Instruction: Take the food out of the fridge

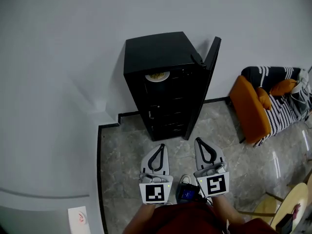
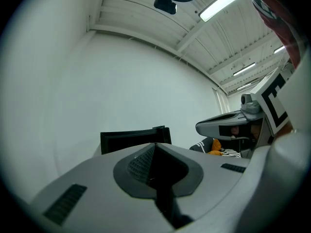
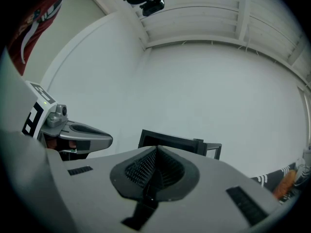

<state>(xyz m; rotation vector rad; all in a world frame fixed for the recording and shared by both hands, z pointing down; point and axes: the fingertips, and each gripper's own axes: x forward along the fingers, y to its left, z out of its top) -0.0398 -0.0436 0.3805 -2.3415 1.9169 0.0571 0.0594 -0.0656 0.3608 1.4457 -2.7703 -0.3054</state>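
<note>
Food (image 1: pixel 157 75) high inside open black fridge (image 1: pixel 153 50), upper centre of frame. Below it, left tongs (image 1: pixel 160 146) and right tongs (image 1: pixel 199 141), both closed, gripping nothing.

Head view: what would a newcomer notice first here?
The black fridge stands against the pale wall at the centre, its door open to the right, with a plate of food on the top shelf. Below it, the left tool and right tool sit side by side, both shut and empty, pointing at the fridge but short of it. An orange and striped sofa brightens the right edge.
</note>
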